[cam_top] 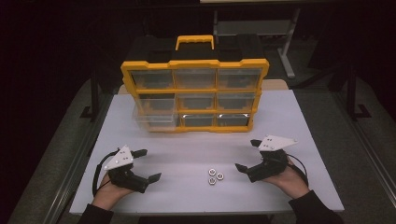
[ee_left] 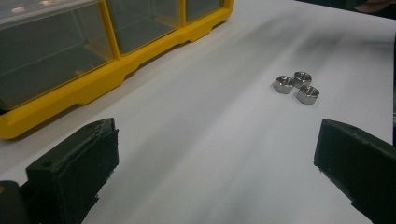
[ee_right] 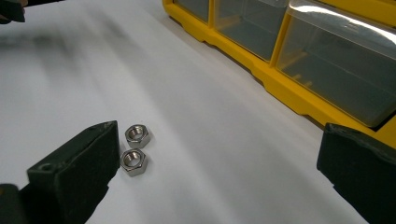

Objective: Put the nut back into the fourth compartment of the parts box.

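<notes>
nuts (cam_top: 215,176), three shiny steel hex ones, clustered on white table (cam_top: 187,196) between left gripper (cam_top: 148,164) and right gripper (cam_top: 246,155), both spread wide, holding nothing. closer up: smooth metal, slick table, so could easily skid or roll away if pinched off-centre. behind: yellow plastic organizer (ee_right: 280,91), clear drawers.

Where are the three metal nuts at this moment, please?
In the high view the nuts lie clustered on the white table, between the left gripper and the right gripper, nearer the right.
</notes>
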